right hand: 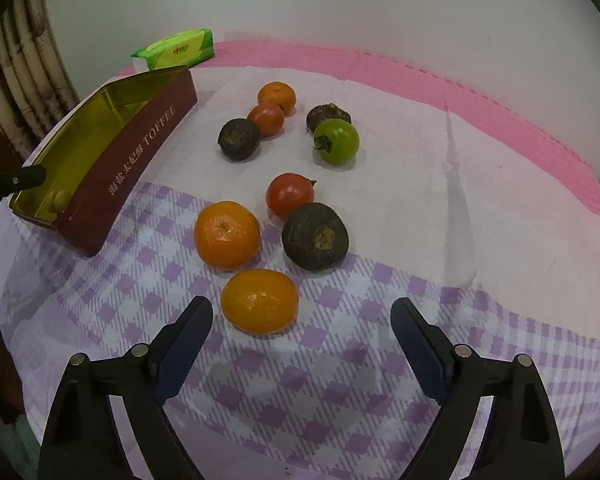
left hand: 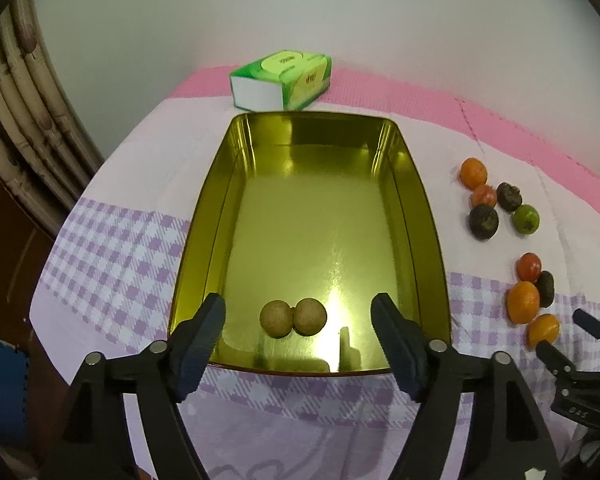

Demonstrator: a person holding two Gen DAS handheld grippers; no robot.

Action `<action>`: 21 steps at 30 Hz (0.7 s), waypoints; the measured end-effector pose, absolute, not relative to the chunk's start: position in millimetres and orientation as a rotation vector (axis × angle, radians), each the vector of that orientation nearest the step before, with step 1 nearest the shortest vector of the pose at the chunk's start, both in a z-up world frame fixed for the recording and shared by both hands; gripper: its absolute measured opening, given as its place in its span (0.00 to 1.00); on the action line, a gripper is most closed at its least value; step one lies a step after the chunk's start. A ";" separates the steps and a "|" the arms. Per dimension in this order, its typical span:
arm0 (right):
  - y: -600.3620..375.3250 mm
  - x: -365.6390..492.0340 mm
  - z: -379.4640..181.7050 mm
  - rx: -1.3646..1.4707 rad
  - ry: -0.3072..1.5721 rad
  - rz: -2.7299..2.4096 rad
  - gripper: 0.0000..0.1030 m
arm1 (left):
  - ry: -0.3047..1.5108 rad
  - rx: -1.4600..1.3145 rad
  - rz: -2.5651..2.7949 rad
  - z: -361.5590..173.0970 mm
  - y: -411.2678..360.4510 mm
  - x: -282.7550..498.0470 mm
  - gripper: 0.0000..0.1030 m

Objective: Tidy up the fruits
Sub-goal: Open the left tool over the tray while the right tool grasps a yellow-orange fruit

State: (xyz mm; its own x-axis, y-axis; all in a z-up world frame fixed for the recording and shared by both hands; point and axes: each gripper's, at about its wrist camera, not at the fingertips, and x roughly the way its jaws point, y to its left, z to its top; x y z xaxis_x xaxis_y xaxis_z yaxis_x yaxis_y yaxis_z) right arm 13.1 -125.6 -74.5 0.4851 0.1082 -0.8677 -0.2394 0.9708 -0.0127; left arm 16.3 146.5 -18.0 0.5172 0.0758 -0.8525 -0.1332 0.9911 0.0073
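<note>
Jaws of the left gripper (left hand: 298,312) stood apart over the gold tin (left hand: 204,216), two brown fruits (left hand: 293,317) lying untouched between them. Right gripper (right hand: 302,312) gaped too, nearest orange (right hand: 259,301) just ahead, inside its left jaw, untouched.

A plain white wall (right hand: 340,4) faces me; a bamboo-print curtain (left hand: 16,92) hangs at my left.
</note>
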 end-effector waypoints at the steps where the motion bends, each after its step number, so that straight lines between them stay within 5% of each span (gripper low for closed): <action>1: -124.0 13.8 -75.3 -0.142 1.046 0.213 0.84 | 1.016 -0.063 0.125 -16.6 146.9 15.8 0.70; 8: -113.7 18.2 -82.5 -0.164 1.068 0.221 0.72 | 1.000 -0.092 0.156 -8.1 153.8 15.3 0.76; 18: -108.7 18.3 -87.3 -0.162 1.086 0.260 0.42 | 0.990 -0.108 0.205 -3.6 167.1 13.6 0.80; 21: -106.8 19.5 -87.3 -0.166 1.088 0.263 0.41 | 0.986 -0.110 0.214 -2.9 169.6 13.1 0.82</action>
